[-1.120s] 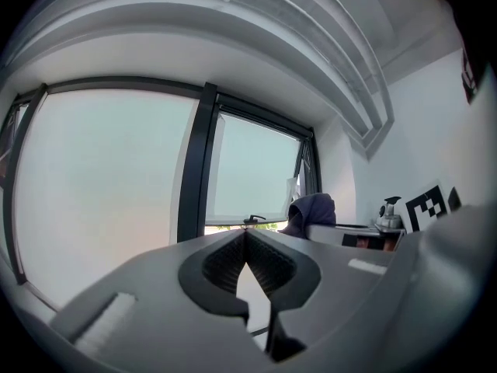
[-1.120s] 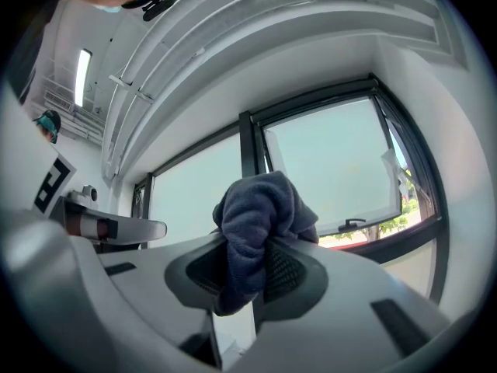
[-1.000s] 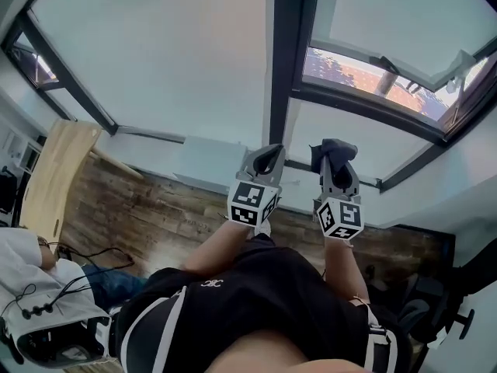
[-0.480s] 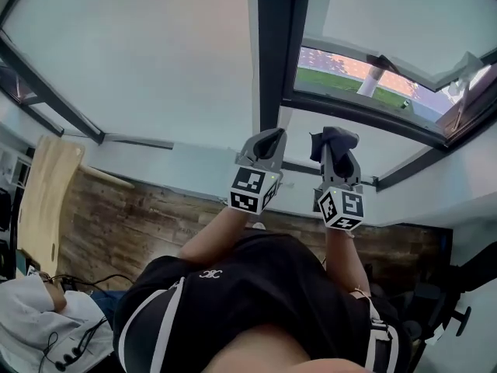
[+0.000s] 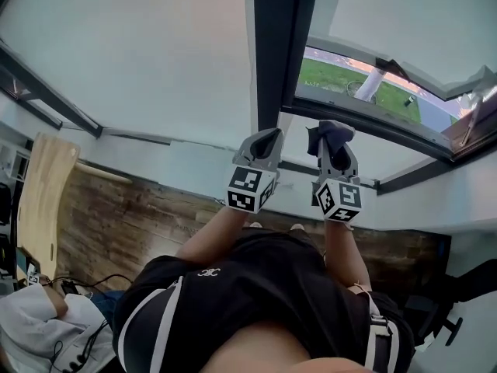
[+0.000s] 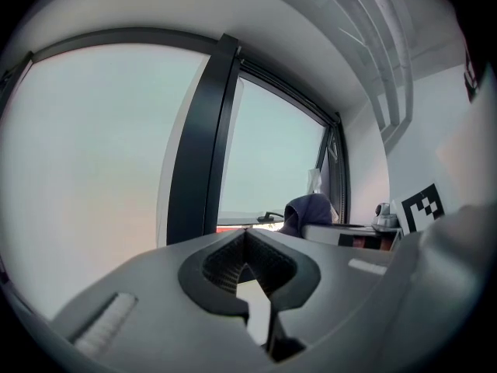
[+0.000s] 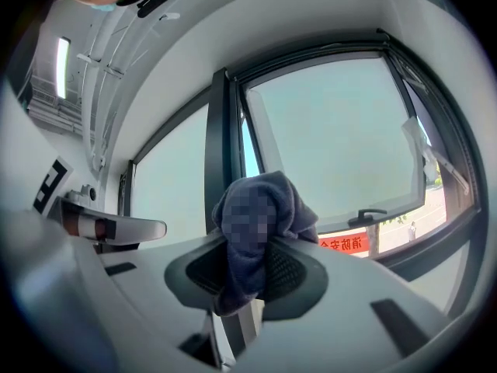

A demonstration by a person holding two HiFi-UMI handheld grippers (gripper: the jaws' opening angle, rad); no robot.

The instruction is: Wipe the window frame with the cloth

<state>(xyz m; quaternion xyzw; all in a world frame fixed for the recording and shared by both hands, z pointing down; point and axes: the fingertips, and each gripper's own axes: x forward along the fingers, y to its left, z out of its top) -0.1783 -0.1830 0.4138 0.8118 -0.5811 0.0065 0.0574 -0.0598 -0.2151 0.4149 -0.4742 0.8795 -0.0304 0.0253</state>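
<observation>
The right gripper point(image 5: 335, 148) has its jaws clenched on a dark blue cloth point(image 5: 326, 133), which bunches up past the tips. The left gripper point(image 5: 266, 142) has its jaws pressed together on nothing. Both are held up side by side toward the window frame's dark upright bar point(image 5: 276, 45). The bar runs vertically, ahead of the cloth and a little to its left, so I'd judge the right hand is placed to reach it. A plank floor point(image 5: 116, 208) lies below, and a tilted-open pane point(image 5: 404, 14) is off to the right.
</observation>
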